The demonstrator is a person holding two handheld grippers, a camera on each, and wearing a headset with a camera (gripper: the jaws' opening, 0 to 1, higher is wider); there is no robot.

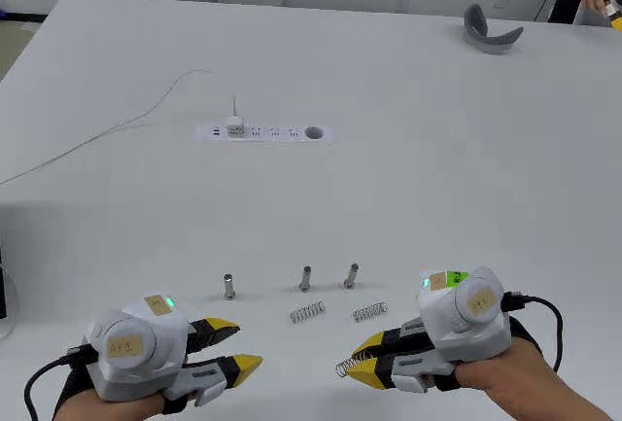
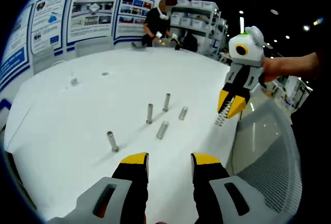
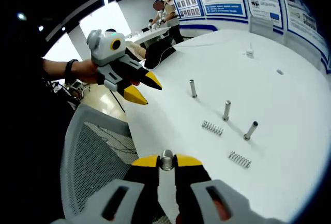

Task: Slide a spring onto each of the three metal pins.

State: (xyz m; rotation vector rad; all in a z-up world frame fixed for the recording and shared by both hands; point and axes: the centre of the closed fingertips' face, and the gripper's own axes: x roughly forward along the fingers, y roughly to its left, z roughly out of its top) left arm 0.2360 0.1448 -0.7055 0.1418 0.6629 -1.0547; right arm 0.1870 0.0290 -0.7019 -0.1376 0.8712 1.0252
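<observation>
White worktop (image 1: 389, 149) carries it all. My left gripper (image 1: 243, 343) has its jaws spread and empty; my right gripper (image 1: 362, 363) pinches a spring (image 1: 346, 366) that juts past the tips. I'd tilt that coil upright, centre its bore over the right-hand pin (image 1: 351, 275), then lower gently. Count: two grippers, three bare upright pins, three springs, two of them loose springs (image 1: 307, 312) lying near the pins.

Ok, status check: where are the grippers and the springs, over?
Left gripper open. Right gripper shut on a spring. Left pin, middle pin, right pin all bare; two loose springs lie near them. Nothing in the way.
</observation>
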